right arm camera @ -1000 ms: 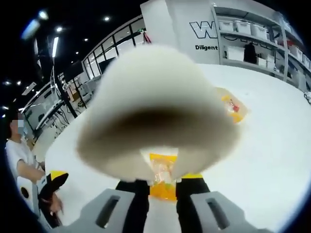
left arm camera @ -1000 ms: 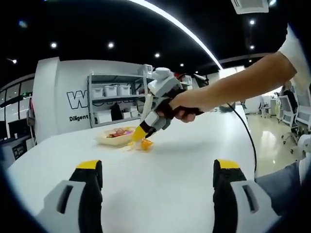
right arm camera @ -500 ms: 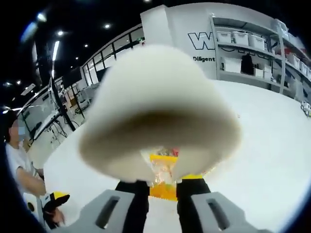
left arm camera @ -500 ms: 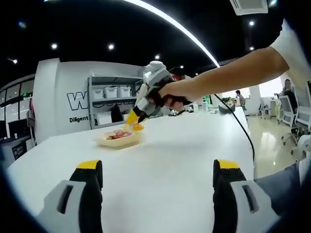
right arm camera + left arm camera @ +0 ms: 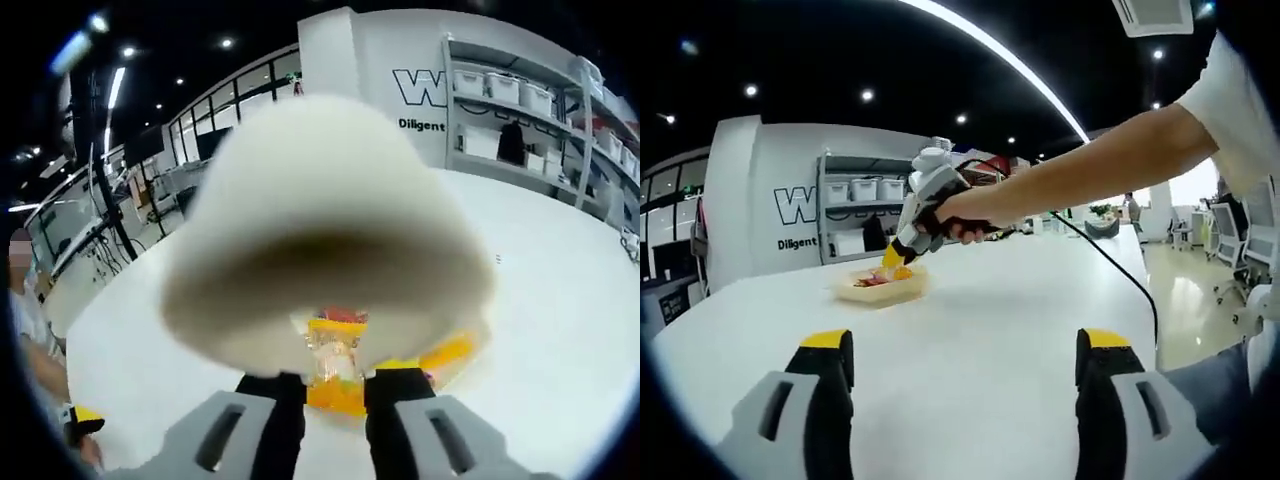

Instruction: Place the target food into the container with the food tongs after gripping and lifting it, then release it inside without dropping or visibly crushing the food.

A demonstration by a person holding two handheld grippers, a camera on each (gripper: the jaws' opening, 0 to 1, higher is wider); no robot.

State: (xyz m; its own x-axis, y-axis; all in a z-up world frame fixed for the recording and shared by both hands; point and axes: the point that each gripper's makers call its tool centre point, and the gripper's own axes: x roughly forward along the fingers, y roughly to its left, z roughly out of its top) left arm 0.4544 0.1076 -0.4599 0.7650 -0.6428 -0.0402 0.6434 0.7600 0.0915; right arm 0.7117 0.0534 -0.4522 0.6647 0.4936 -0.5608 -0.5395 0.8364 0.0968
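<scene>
In the left gripper view my right gripper (image 5: 897,258), held by a hand, hangs over a shallow pale container (image 5: 872,291) at the far side of the white table (image 5: 970,300). An orange food piece (image 5: 897,270) sits at its tips, just above the container's contents. In the right gripper view the white food tongs (image 5: 330,220) are blurred close to the lens. My right gripper (image 5: 335,385) is shut on them, and the orange wrapped food (image 5: 335,365) is pinched between the tong arms over the container (image 5: 455,350). My left gripper (image 5: 965,345) is open and low at the near side.
A metal shelf rack (image 5: 865,215) with white bins stands against the lettered wall behind the table. A cable (image 5: 1120,260) trails from the right gripper across the table. A person (image 5: 25,310) sits beyond the table's edge. Desks and chairs stand farther back.
My right gripper has lifted the orange food off the table beside the container and carried it left, to over the container. The left gripper has stayed open and still.
</scene>
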